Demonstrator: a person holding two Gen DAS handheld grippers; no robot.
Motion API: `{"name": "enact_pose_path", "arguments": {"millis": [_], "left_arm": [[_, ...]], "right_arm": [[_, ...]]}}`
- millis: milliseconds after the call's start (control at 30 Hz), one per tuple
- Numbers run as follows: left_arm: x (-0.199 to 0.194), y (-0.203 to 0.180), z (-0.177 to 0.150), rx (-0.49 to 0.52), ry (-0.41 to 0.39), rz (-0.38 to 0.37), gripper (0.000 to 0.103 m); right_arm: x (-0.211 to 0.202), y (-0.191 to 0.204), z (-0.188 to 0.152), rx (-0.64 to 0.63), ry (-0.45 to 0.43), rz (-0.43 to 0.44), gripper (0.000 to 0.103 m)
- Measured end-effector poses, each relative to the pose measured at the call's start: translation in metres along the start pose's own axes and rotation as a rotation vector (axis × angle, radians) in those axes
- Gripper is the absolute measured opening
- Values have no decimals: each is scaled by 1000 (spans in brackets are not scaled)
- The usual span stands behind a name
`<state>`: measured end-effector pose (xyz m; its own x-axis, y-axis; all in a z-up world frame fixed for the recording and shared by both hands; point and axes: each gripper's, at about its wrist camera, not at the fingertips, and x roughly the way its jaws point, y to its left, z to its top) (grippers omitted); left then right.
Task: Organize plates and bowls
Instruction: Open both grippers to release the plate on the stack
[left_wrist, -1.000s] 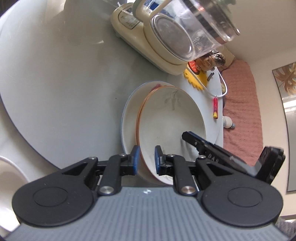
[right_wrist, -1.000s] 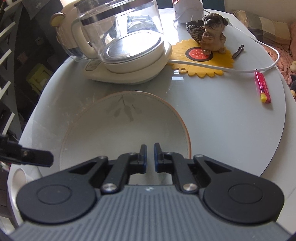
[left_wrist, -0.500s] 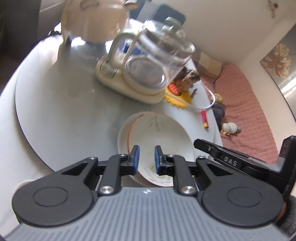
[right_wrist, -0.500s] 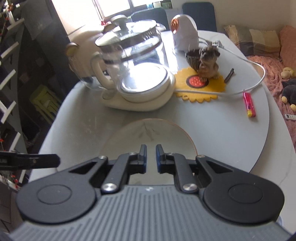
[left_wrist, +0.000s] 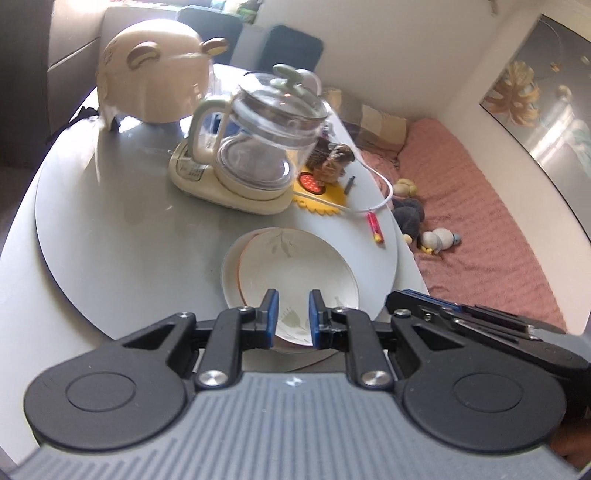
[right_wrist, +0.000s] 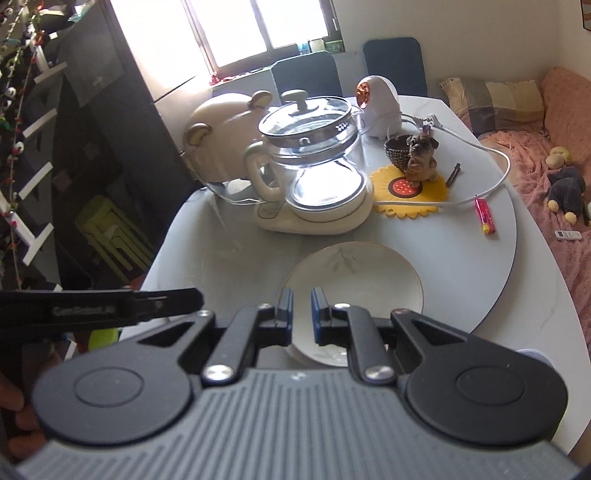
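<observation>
Grey table (left_wrist: 110, 236) carries stacked plates (left_wrist: 295, 269) — near rim hidden behind both grippers' slightly parted, empty jaws.

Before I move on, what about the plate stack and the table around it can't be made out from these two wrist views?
- Near rim of the leaf-pattern plate: hidden by the left gripper in the left view, by the right gripper in the right.
- How many plates lie beneath: only a white edge shows.
- Kettle base button labels: too small.
- Near table edge: covered by both gripper bodies.
</observation>
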<state>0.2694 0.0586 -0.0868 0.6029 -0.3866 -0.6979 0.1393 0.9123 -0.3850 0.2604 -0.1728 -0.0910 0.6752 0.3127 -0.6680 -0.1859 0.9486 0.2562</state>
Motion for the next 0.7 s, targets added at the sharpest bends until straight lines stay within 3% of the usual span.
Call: {"name": "enact_pose_path", "arguments": {"millis": [233,700], "left_arm": [[-9,-3,-21,-116,-23,57,19],[8,-86,-42,-97,-20,127,19]], "right_arm": [[-12,1,-15,-76,40,58,13],[-30,-57,-11,-79,37,123,13]]}}
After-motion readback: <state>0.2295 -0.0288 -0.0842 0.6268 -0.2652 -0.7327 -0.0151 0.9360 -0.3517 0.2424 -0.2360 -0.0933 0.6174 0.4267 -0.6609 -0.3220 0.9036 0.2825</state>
